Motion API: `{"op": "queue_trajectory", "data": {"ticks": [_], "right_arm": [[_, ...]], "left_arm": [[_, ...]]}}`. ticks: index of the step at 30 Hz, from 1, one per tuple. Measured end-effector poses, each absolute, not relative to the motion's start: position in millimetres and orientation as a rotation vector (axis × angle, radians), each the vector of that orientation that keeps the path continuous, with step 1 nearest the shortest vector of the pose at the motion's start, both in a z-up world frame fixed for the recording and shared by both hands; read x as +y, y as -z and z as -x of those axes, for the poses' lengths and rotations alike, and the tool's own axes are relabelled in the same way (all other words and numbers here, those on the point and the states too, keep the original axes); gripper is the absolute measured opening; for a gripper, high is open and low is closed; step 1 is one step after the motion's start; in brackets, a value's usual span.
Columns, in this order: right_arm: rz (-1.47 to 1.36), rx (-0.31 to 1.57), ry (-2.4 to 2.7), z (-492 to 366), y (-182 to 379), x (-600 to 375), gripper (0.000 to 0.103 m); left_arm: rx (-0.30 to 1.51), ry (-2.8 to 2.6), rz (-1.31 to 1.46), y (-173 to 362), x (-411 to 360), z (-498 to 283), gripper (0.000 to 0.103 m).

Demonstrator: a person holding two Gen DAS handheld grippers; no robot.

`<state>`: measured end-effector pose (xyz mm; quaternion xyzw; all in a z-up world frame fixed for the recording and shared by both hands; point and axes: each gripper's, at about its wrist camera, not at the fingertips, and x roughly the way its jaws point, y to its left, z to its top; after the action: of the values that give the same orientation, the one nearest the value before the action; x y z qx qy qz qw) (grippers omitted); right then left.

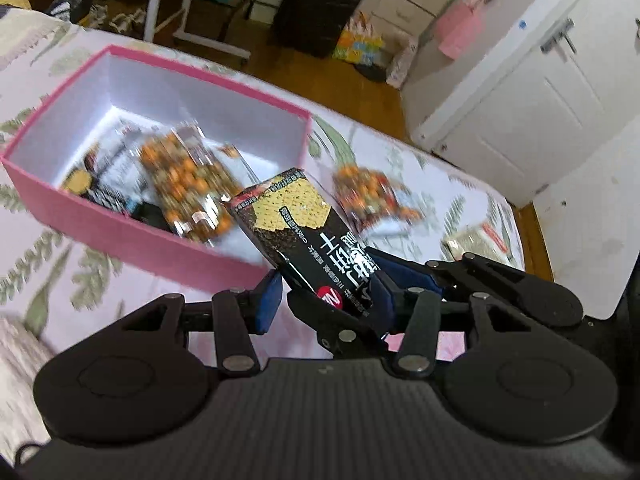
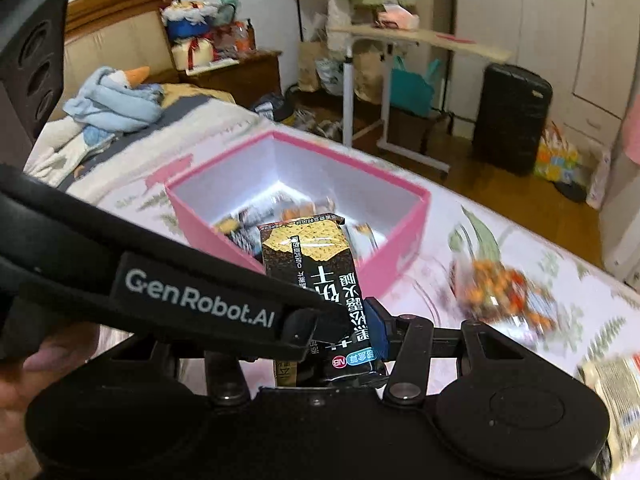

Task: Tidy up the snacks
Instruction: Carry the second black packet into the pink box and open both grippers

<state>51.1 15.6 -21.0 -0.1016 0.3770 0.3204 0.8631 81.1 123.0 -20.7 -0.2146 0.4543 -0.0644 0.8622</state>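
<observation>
Crackers first: in the left wrist view the black-and-gold cracker packet (image 1: 296,224) stands tilted at lower centre, off the bed cover (image 1: 80,272), with the left gripper (image 1: 326,296) closed on its lower end. Behind it at centre left is the pink box (image 1: 120,220), holding a bag of orange snacks (image 1: 184,176). Only this view shows white cupboard doors (image 1: 520,100) at upper right.

In the right wrist view the right gripper (image 2: 344,336) clamps the same packet at lower centre, one blue pad against its right edge. The left gripper's branded arm crosses from the left. Only here appear a plush goose (image 2: 120,80) at upper left and a hand (image 2: 24,364) at lower left.
</observation>
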Motion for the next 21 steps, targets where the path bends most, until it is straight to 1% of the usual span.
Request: {"op": "queue_trajectory", "data": {"ticks": [3, 8, 14, 18, 20, 21], "right_arm": [[0.218, 0.744, -0.694, -71.1, 24.3, 34.5, 0.055], [0.348, 0.695, -0.742, -111.7, 31.2, 71.0, 0.055], [0.413, 0.728, -0.787, -156.4, 52.2, 101.8, 0.055], [0.414, 0.767, -0.805, -169.6, 73.9, 107.0, 0.055], [0.443, 0.749, -0.801, -168.3, 78.1, 110.1, 0.062], [0.463, 0.723, -0.784, -164.6, 79.0, 109.7, 0.071]], "left_arm": [[0.932, 0.116, 0.466, 23.8, 142.2, -103.9, 0.048], [0.929, 0.077, 0.531, 40.6, 177.3, -152.0, 0.048], [0.967, 0.025, 0.591, 76.3, 202.8, -193.2, 0.048], [1.003, 0.006, 0.627, 98.8, 207.8, -204.9, 0.048], [0.99, 0.002, 0.633, 103.2, 207.2, -203.1, 0.05], [0.982, -0.008, 0.618, 103.3, 206.1, -200.9, 0.051]]}}
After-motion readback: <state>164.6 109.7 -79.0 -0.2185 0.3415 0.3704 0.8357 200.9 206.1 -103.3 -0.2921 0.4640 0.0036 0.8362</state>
